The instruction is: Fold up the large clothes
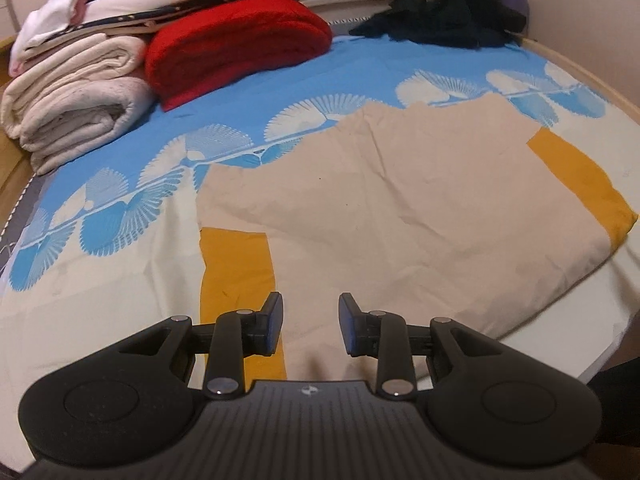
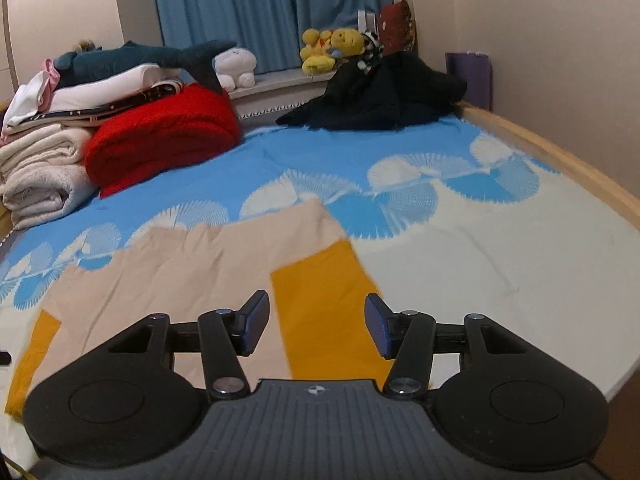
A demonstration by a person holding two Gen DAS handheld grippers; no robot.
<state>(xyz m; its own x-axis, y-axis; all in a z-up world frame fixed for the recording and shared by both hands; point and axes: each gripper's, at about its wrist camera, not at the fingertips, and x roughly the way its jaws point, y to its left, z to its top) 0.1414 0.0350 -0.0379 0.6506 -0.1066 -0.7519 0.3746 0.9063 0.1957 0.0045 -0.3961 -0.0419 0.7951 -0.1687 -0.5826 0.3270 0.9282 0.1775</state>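
Note:
A large beige garment point(image 1: 400, 208) with mustard-yellow side panels point(image 1: 236, 268) lies spread flat on the bed. It also shows in the right wrist view point(image 2: 180, 272), with its yellow panel point(image 2: 324, 312) near the front. My left gripper point(image 1: 310, 326) is open and empty, hovering above the garment's near edge beside the left yellow panel. My right gripper point(image 2: 316, 326) is open and empty, hovering above the right yellow panel.
The bed has a blue and white fan-pattern sheet point(image 1: 240, 92). A folded red blanket point(image 1: 236, 44) and a stack of folded white linens point(image 1: 76, 104) sit at back left. A dark clothes pile point(image 2: 384, 92) lies at back right. Plush toys point(image 2: 332, 50) line the window ledge. A wooden bed rail point(image 2: 560, 160) runs along the right.

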